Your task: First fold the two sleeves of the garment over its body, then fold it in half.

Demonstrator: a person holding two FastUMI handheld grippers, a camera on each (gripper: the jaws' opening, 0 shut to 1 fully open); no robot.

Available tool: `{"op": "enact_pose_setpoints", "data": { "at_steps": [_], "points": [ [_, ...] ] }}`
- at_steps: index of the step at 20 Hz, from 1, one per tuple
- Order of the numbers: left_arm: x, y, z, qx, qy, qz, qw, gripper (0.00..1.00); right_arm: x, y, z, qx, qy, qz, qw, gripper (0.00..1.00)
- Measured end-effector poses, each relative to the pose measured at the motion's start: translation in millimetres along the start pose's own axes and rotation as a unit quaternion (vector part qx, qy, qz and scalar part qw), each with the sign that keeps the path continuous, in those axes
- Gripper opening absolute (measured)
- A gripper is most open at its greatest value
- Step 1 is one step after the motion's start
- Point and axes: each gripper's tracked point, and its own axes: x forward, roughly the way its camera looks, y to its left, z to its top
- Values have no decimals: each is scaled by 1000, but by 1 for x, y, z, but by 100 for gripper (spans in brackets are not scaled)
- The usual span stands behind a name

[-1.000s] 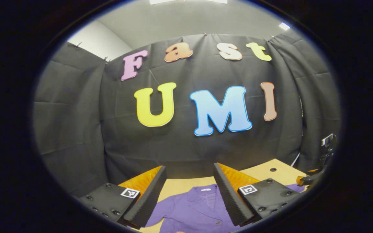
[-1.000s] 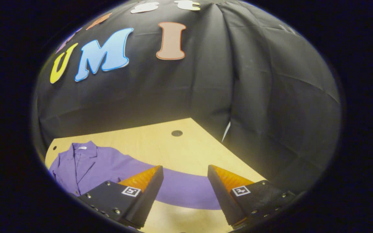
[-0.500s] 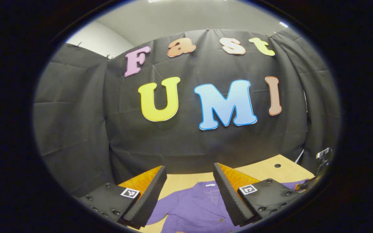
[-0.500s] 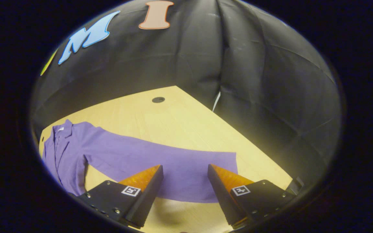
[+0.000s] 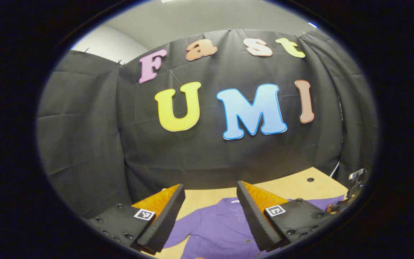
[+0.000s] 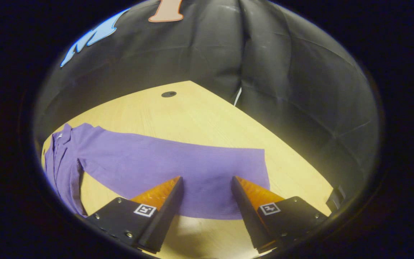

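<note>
The garment (image 6: 138, 162), a purple collared jacket with buttons, is laid flat on the light wooden table (image 6: 192, 115). In the right gripper view its right sleeve (image 6: 192, 172) is seen stretched straight out across the tabletop, away from the body, with the cuff end lying just beyond the gripper's fingers. The right gripper (image 6: 207, 201) is held just above that sleeve near the cuff, its two fingers spread wide with the fabric seen between them; nothing is gripped, and whether the tips touch the cloth cannot be told. A dark round hole (image 6: 168, 94) is seen in the table toward the far edge, well apart from the sleeve.

In the left gripper view the collar and upper body of the garment (image 5: 221, 226) are seen between and below the fingers. The left gripper (image 5: 210, 212) is likewise held wide, with nothing between its fingers but the view of the jacket beneath. At the right edge of this view, part of the other gripper (image 5: 350, 190) is glimpsed over the outstretched sleeve (image 5: 327, 203). The booth's black cloth wall (image 5: 84, 136) is hung behind the table.
</note>
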Motion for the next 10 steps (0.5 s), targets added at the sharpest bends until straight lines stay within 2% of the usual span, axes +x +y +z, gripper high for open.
{"op": "enact_pose_setpoints", "data": {
  "at_steps": [3, 4, 5, 8, 10],
  "points": [
    [-1, -1, -1, -3, 3, -4, 1000, 100, 3, 4, -2, -1, -11, 12, 1000, 88],
    [-1, -1, -1, -4, 3, -5, 1000, 100, 6, 5, -2, -2, -13, 15, 1000, 84],
    [-2, -2, -1, -4, 3, -6, 1000, 100, 1, 3, -1, 5, -13, 14, 1000, 75],
    [-2, -2, 0, -4, 1, -7, 1000, 100, -3, 5, 4, 26, -13, 24, 999, 75],
    [-3, -2, -1, -4, 0, -5, 1000, 100, 0, 9, 1, 57, -6, 25, 998, 29]
  ]
}}
